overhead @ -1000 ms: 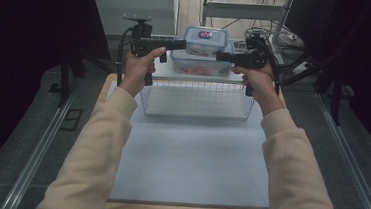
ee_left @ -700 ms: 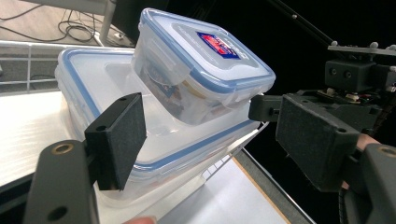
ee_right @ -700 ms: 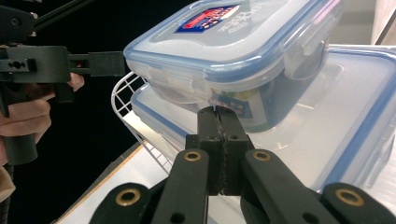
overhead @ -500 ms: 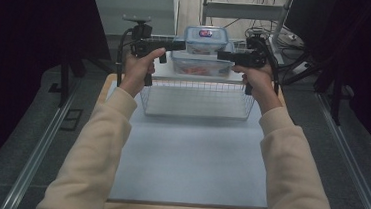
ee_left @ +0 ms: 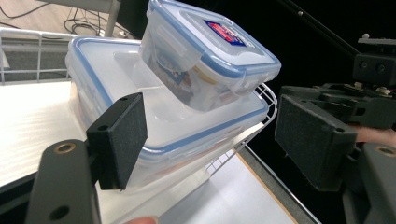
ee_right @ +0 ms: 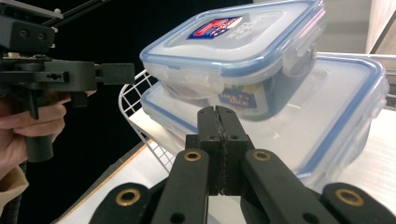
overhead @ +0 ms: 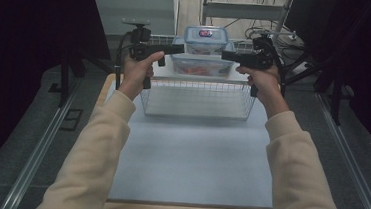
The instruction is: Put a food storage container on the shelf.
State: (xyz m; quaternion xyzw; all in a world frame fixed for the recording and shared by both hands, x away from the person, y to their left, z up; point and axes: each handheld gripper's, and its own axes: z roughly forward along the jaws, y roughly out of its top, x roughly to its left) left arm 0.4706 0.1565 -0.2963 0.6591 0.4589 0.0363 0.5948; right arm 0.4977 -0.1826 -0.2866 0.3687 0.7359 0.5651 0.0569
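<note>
Two tubs stack at top centre: small tub (overhead: 206,39) on big tub (overhead: 200,65) holding something orange. My left gripper (ee_left: 210,135) gapes empty; right gripper (ee_right: 218,122) is clamped on nothing.

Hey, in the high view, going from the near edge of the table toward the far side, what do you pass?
Bare table → wire basket → large clear container → small blue-rimmed container stacked on it.
</note>
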